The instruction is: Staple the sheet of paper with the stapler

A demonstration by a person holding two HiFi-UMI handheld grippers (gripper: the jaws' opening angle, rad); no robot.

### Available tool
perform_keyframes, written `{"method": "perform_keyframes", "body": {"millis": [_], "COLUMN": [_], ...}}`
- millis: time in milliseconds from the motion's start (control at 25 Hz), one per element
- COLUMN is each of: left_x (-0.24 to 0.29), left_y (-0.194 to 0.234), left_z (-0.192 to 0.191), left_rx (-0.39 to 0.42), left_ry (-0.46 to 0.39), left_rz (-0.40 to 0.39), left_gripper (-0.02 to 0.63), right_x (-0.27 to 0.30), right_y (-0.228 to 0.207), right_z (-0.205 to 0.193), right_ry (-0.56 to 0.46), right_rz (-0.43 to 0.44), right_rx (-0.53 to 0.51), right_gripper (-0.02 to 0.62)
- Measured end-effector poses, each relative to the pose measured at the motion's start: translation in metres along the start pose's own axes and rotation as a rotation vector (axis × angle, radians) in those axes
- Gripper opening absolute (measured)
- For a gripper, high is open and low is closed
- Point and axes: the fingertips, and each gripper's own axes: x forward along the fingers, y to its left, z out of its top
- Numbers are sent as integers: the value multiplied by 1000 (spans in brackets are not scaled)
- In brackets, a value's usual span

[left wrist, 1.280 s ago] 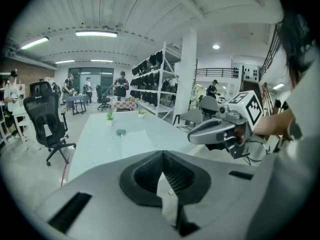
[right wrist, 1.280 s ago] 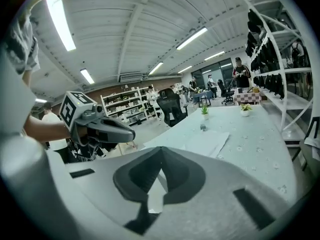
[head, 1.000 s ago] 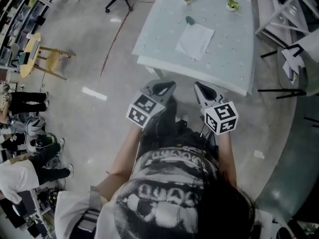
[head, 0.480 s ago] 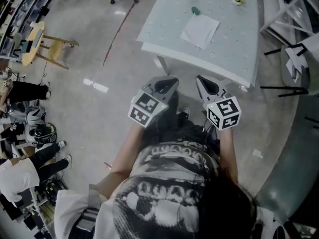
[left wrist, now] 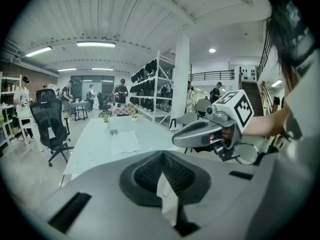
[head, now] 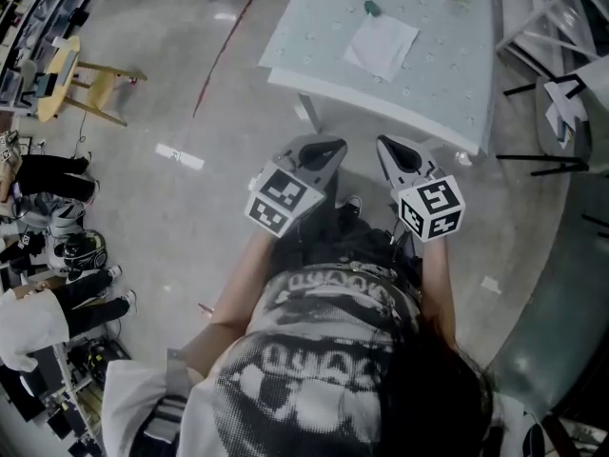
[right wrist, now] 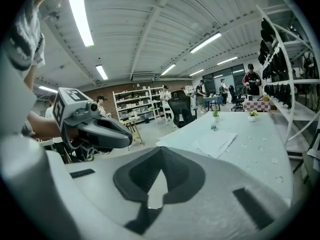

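Hovering short of the table (head: pixel 285 72), the left gripper (head: pixel 325 148) is held with its jaws pressed together on nothing; ahead, the sheet of paper (head: pixel 381 46) is seen lying flat on the tabletop (the stapler (head: pixel 370 8) just beyond it), and the right gripper (head: pixel 391 147) is likewise seen closed and empty.

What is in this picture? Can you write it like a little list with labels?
table: white, ahead of the person
sheet of paper: lying flat on the table
stapler: small dark thing just beyond the paper, probably the stapler
potted plants: two small ones at the table's far end
left gripper: jaws together, empty, well away from the paper
right gripper: jaws together, empty, beside the left gripper
stapling: not yet begun
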Motion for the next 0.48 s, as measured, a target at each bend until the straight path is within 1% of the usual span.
{"method": "perform_keyframes", "body": {"millis": [200, 480], "left_x": [-10, 0], "left_y": [-2, -10], "left_z": [1, -1], "left_rx": [7, 14], "left_ry": [0, -4], "left_rz": [-5, -2], "left_gripper": [3, 3], "right_x": [0, -3], "right_y": [7, -1], "right_z": [4, -3], "right_ry": [3, 4], "right_rz": [-3, 4], "right_rx": [-1, -3], "right_gripper": [3, 3]}}
